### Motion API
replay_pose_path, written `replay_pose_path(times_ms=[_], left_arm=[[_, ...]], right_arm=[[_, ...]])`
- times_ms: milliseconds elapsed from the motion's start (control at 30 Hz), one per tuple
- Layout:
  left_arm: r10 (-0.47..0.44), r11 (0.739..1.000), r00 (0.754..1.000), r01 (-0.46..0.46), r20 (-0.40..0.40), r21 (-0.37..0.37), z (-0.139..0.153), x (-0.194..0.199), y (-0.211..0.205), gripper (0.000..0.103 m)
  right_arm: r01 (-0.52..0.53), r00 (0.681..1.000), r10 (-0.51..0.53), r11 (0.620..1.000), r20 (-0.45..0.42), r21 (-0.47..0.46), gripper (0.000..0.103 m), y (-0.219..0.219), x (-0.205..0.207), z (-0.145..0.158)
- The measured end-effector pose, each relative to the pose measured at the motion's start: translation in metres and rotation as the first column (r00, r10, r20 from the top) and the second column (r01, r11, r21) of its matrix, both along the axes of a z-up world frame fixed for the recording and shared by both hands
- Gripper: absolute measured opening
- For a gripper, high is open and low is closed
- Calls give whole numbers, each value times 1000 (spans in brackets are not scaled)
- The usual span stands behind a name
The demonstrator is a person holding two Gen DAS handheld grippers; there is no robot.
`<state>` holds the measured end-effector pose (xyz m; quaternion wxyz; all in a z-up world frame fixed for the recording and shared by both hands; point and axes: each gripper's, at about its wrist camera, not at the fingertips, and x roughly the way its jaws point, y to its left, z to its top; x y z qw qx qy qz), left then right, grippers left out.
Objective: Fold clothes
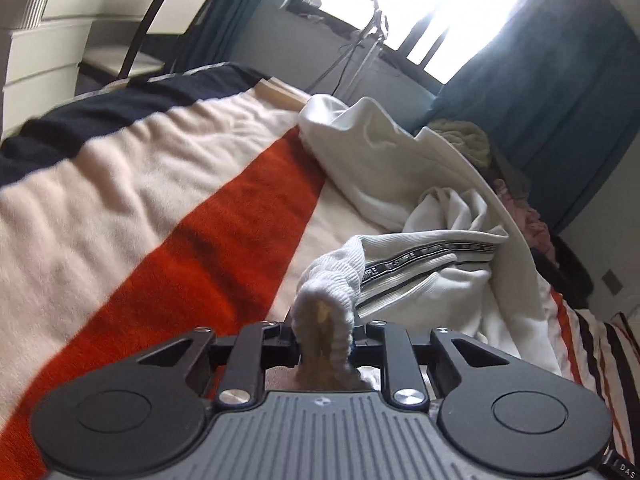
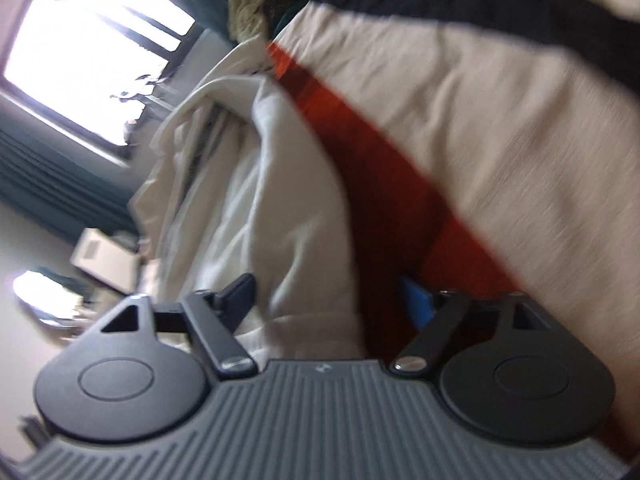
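White garment (image 1: 420, 184) bunched on striped blanket (image 1: 140, 200), cuff in left tool (image 1: 325, 340)

Garment (image 1: 400, 184) on the blanket (image 1: 140, 200), clothes pile (image 1: 500, 168) behind it, window (image 1: 420, 8) beyond.

left claw (image 1: 325, 344) tips hidden inside bunched white garment (image 1: 400, 200)

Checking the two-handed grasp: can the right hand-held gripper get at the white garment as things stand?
Probably yes. The right hand-held gripper is open with the white garment directly between its spread fingers, nothing in between. The view is blurred, so contact is unclear.
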<state>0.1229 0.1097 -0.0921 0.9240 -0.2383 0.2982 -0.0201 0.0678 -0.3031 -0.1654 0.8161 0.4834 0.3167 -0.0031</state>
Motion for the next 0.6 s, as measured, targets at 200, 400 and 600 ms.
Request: replay_pose_path(times_ms=[200,400,600], left_arm=[[22,1000,999,-23,43,16,46,14,36,18],[61,993,995,-68,74,95,118,58,118,18],[198,958,978,-207,66,198,165,125,217,17]], right_arm=[[-95,993,83,985,86,142,32,32,-12,11],[-250,958,212,947,192,200,29,125,2,33],[-448,886,380,850,265,279,28,260,74,47]])
